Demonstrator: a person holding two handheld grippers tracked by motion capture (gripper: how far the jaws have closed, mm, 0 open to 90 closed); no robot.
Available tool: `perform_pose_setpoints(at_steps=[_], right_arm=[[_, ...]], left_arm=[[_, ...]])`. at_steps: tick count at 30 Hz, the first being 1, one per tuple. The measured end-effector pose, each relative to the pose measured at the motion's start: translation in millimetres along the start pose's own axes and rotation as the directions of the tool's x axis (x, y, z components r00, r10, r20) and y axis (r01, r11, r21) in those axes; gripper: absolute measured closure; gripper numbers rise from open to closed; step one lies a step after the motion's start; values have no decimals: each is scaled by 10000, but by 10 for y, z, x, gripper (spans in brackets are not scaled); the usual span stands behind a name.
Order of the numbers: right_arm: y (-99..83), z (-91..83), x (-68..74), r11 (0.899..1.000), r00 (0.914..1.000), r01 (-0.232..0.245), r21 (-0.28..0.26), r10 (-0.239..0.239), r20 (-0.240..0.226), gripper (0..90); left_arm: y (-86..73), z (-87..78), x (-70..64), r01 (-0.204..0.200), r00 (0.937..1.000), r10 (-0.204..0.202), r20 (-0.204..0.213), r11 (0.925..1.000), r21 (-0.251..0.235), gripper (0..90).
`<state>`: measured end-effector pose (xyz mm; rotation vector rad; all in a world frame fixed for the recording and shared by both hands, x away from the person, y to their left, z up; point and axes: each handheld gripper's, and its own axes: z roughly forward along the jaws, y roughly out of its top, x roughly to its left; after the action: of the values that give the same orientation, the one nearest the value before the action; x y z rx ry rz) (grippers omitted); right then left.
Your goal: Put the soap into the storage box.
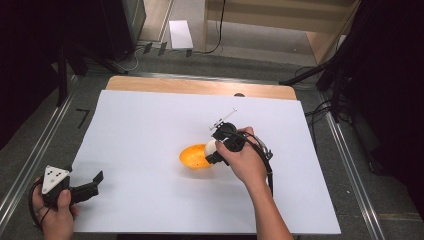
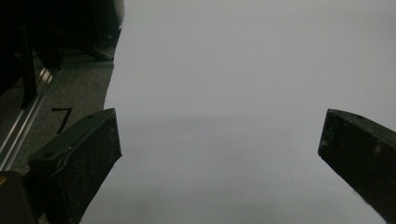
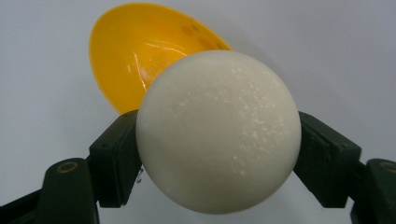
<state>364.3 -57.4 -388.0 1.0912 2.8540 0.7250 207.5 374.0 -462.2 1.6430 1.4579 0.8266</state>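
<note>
White ball (image 3: 218, 131) fills right gripper (image 3: 218, 154) jaws — high view adds idle left gripper (image 1: 92, 184).

The ball (image 3: 218, 133) was plain off-white; the bowl (image 3: 135, 51) behind it was glossy orange-yellow. Both hand-held grippers had black jaws. A white sheet (image 1: 150, 130) covered the pale wooden bench (image 1: 200, 86).

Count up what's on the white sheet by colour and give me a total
White: 1, the ball clamped in the right gripper, beside or just over the bowl.
Orange-yellow: 1, the bowl lying on the white sheet.
Total: 2.
The left gripper is open over the sheet's near left edge.
</note>
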Motion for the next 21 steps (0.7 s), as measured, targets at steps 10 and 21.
perform_pose_setpoints(at_steps=[10, 21], right_arm=[[92, 112, 64, 9999, 9999, -102, 126, 102, 16, 248], [189, 278, 162, 9988, 9993, -357, 332, 360, -88, 247]], left_arm=[[1, 2, -1, 5, 10000, -5, 23, 10000, 11, 0], [0, 0, 0, -4, 10000, 4, 23, 10000, 5, 0]])
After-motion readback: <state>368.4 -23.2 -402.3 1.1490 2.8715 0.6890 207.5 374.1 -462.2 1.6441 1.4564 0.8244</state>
